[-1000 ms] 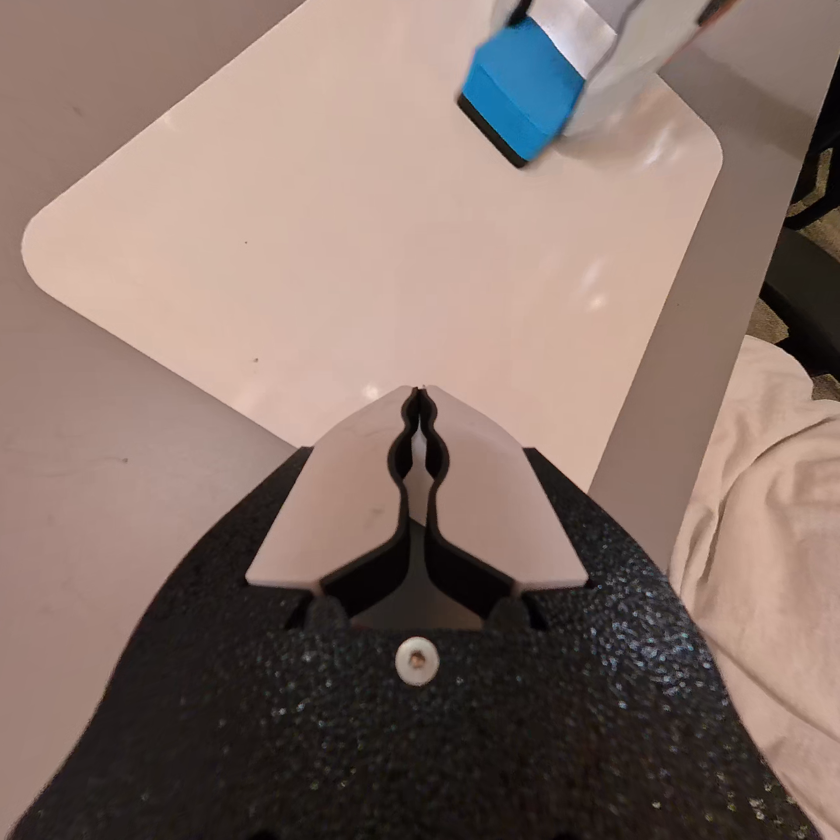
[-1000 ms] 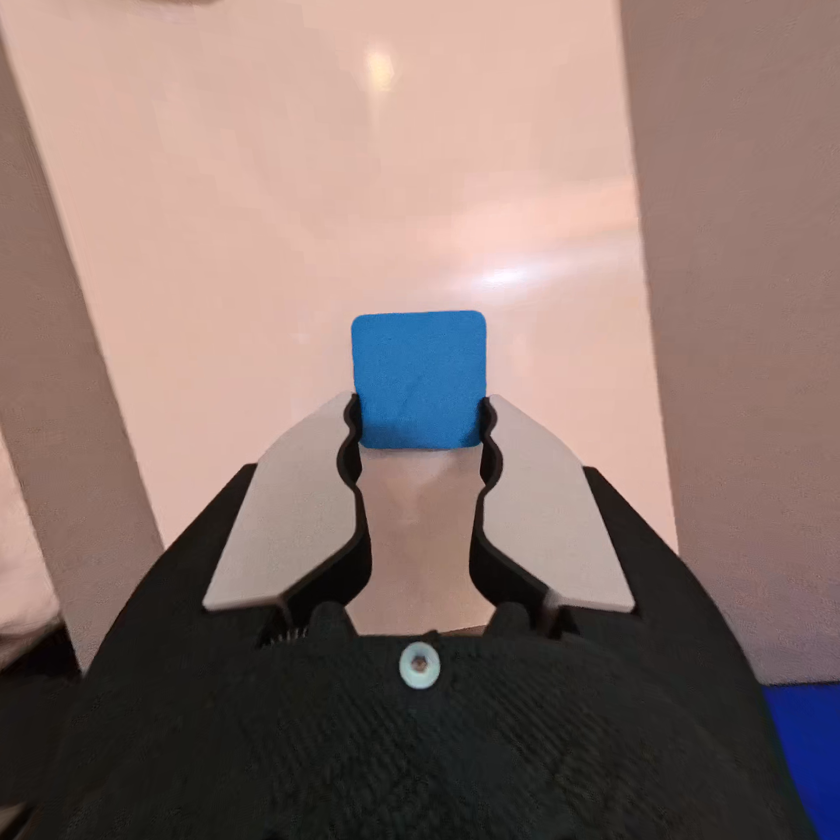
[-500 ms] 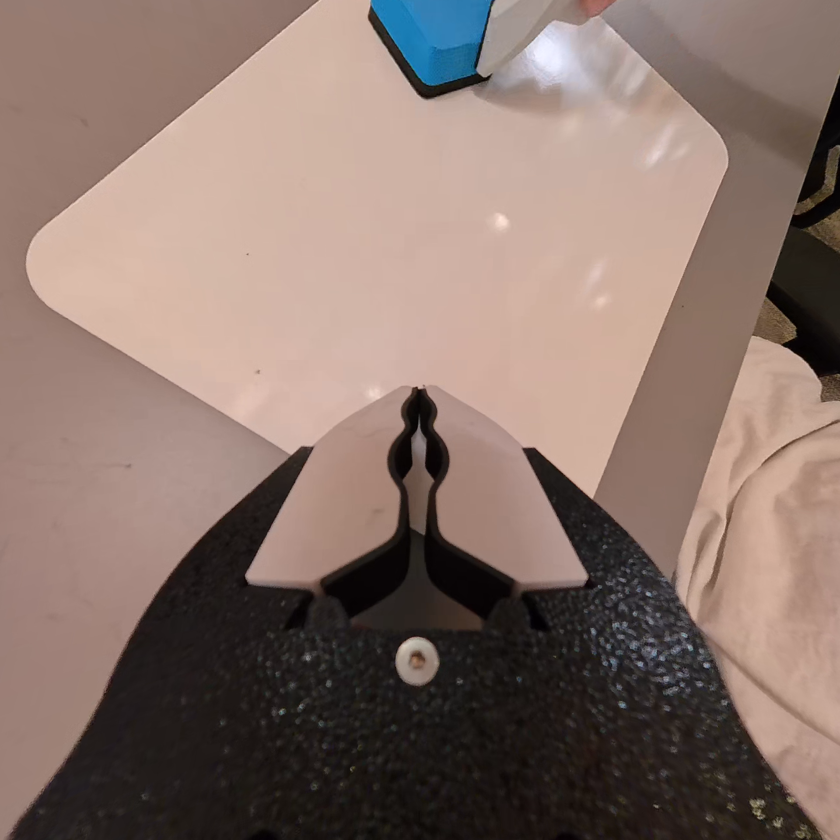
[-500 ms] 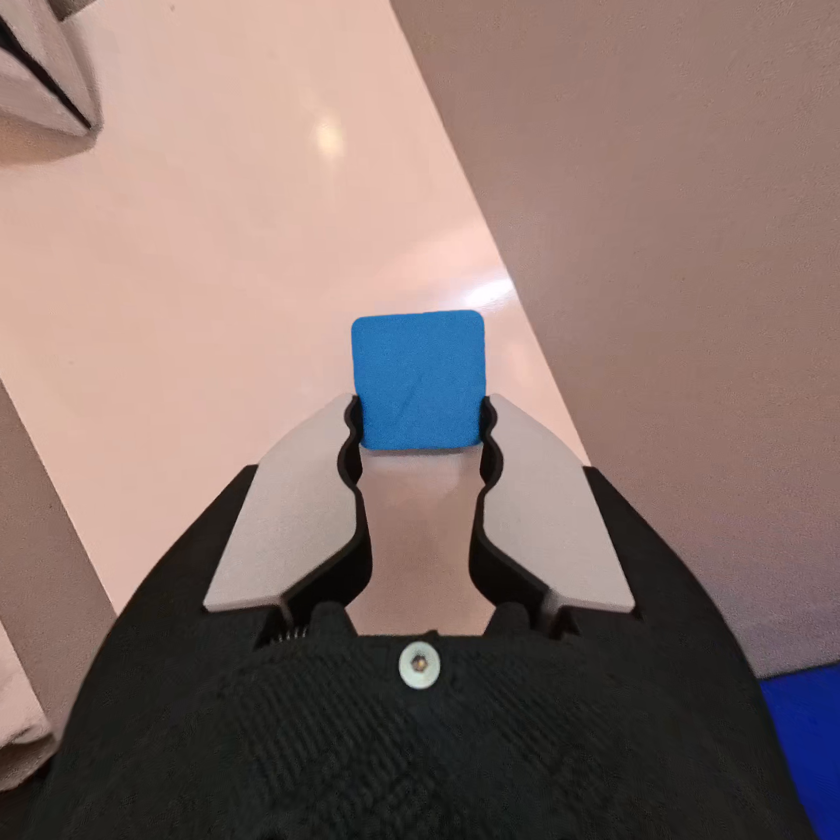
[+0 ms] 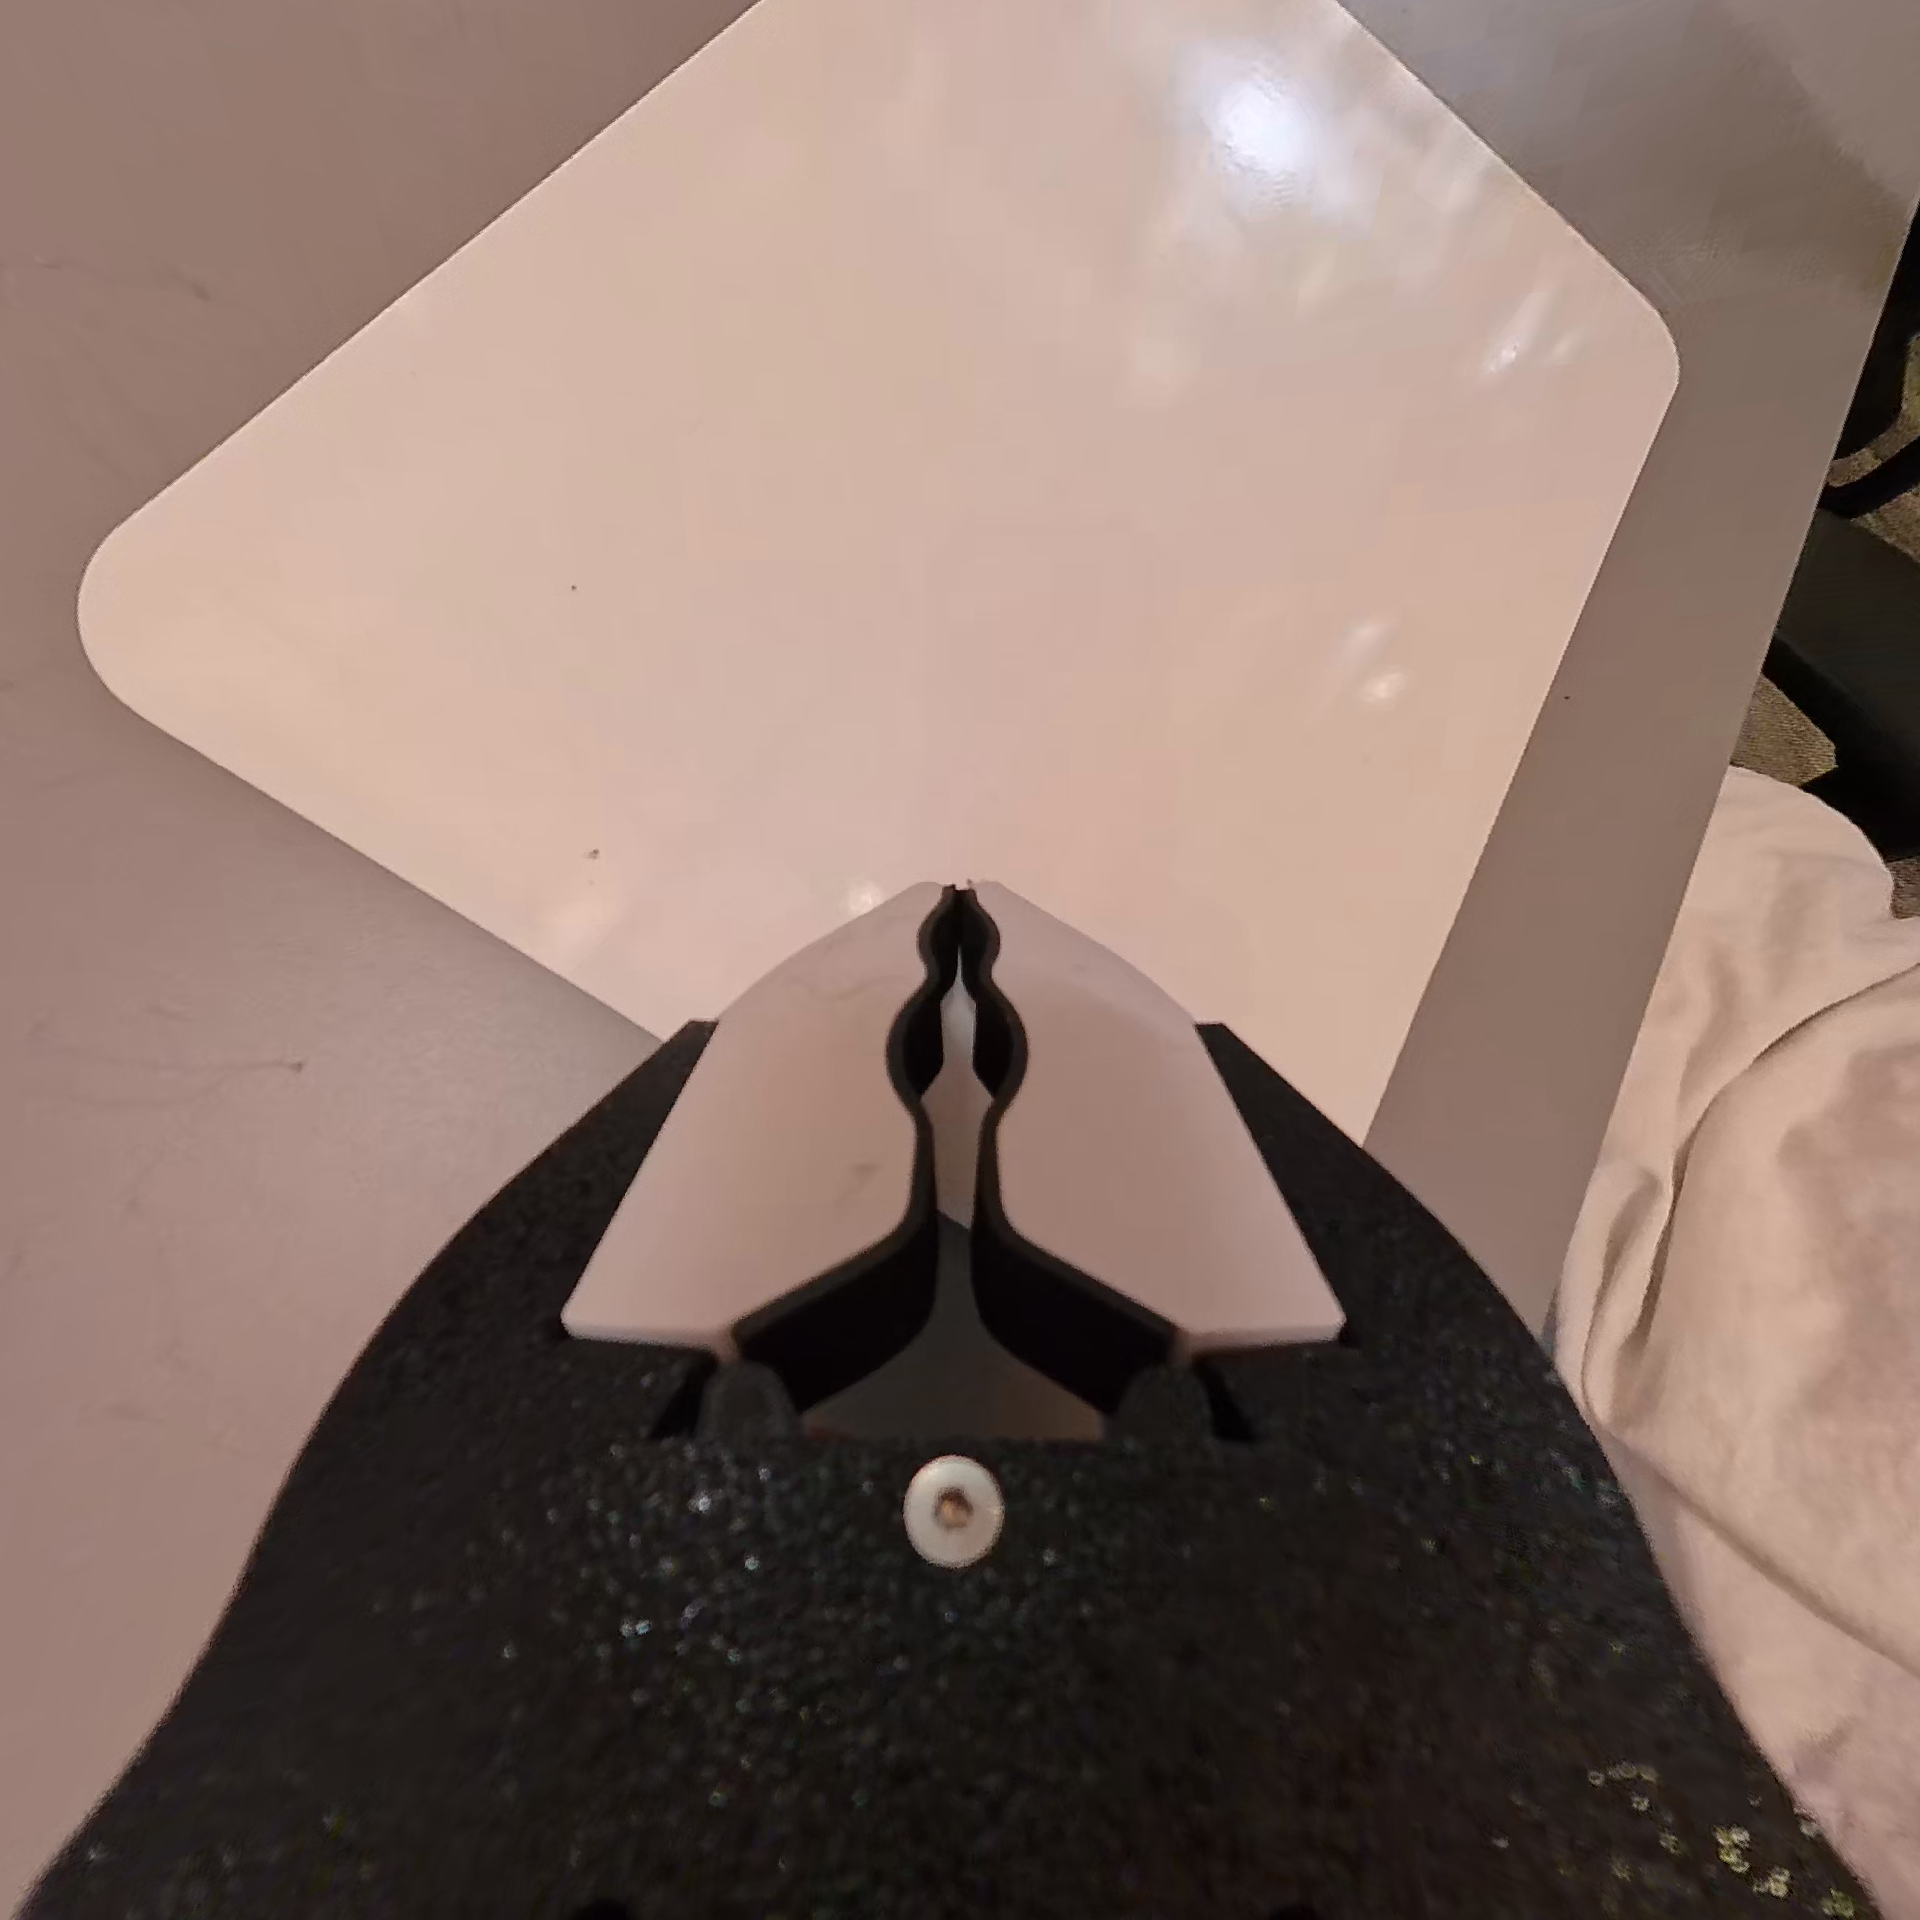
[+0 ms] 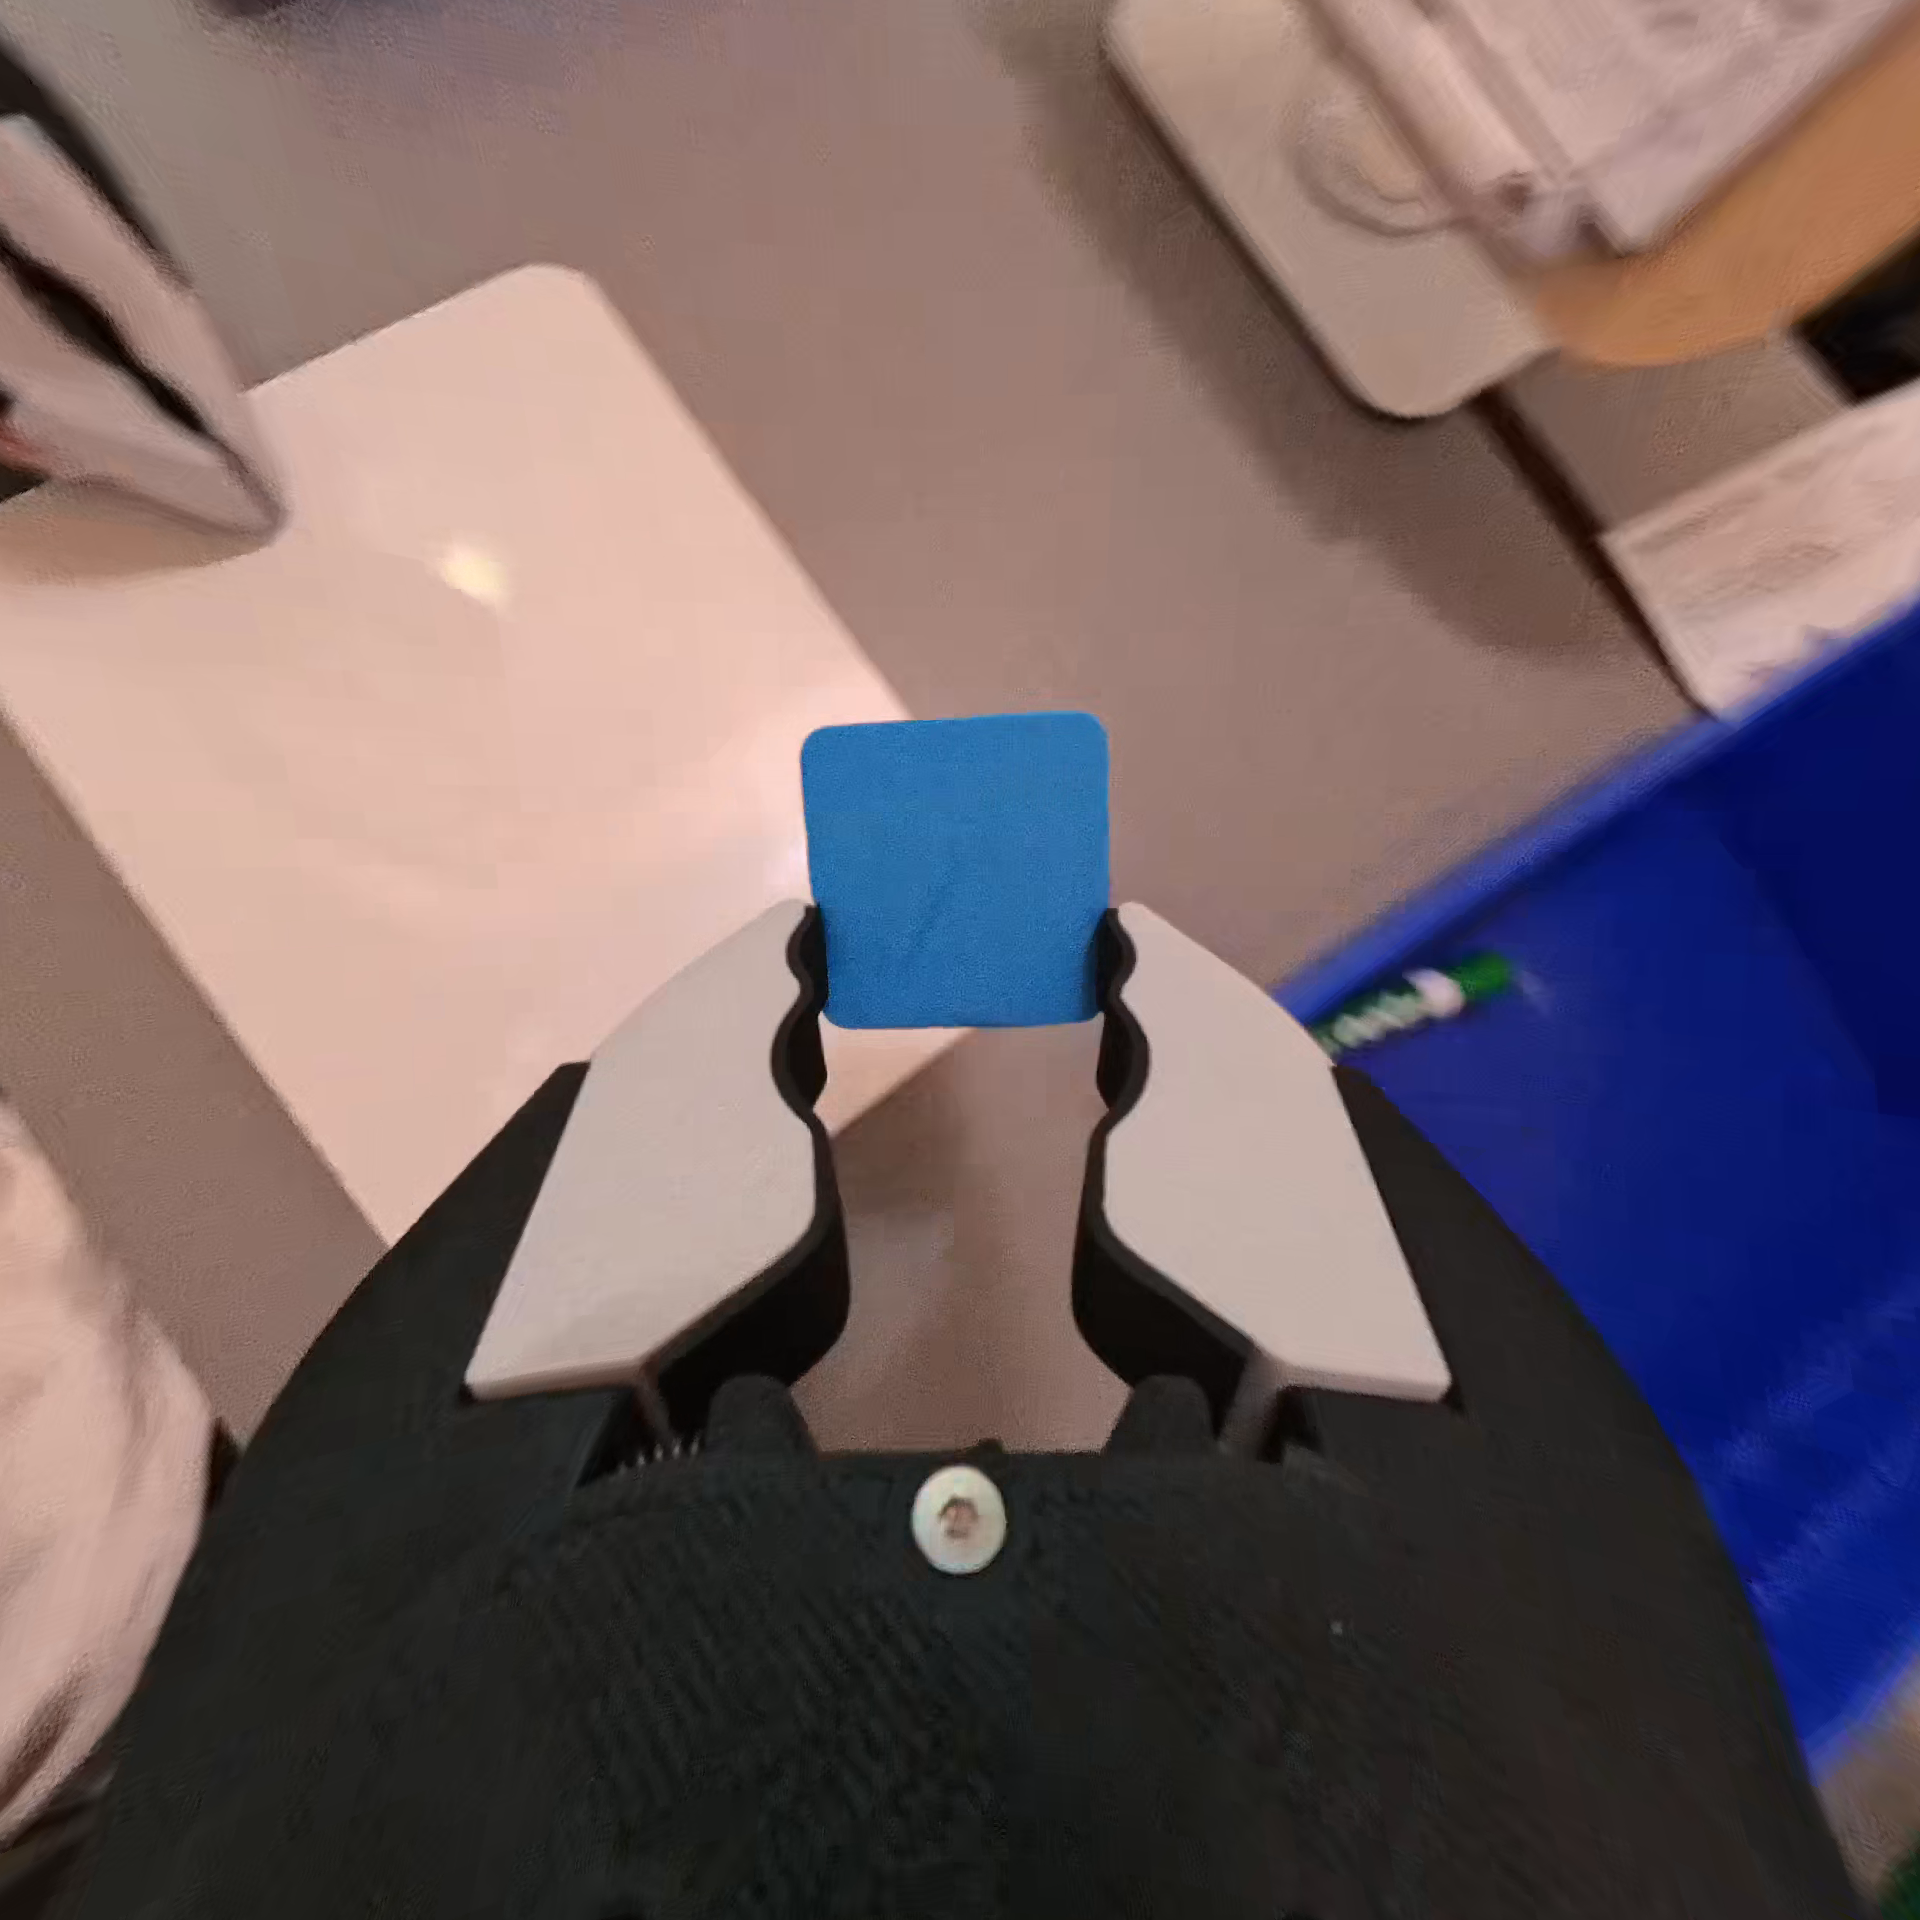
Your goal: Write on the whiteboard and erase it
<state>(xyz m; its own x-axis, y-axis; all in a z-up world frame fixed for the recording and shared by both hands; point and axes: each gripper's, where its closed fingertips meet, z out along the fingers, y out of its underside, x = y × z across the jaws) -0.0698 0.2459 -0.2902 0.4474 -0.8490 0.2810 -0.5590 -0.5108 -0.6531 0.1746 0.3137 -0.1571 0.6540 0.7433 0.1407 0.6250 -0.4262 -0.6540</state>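
Note:
The whiteboard (image 5: pixel 935 499) lies flat on the grey table and its surface is blank; it also shows in the right wrist view (image 6: pixel 416 675). My left gripper (image 5: pixel 961 894) is shut and empty, its tips over the board's near corner. It shows blurred at the top left of the right wrist view (image 6: pixel 114 416). My right gripper (image 6: pixel 956 925) is shut on the blue eraser (image 6: pixel 956 873) and holds it in the air near the board's right edge, beside the blue bin. A green marker (image 6: pixel 1423 997) lies in that bin.
A blue bin (image 6: pixel 1714 1195) stands to the right of the board. A white tray (image 6: pixel 1330 239) and papers (image 6: pixel 1787 540) sit at the back right. A pale cloth (image 5: pixel 1766 1195) hangs past the table edge, with a dark chair (image 5: pixel 1849 644) beyond. The gap from one gripper's tips to the other's is roughly 30 centimetres. To reach the green marker (image 6: pixel 1423 997) in a straight line is about 20 centimetres for my right fingers, about 40 centimetres for my left.
My right gripper has carried the eraser off the board and out of the left wrist view, swinging right toward the blue bin. My left gripper has stayed put and shut.

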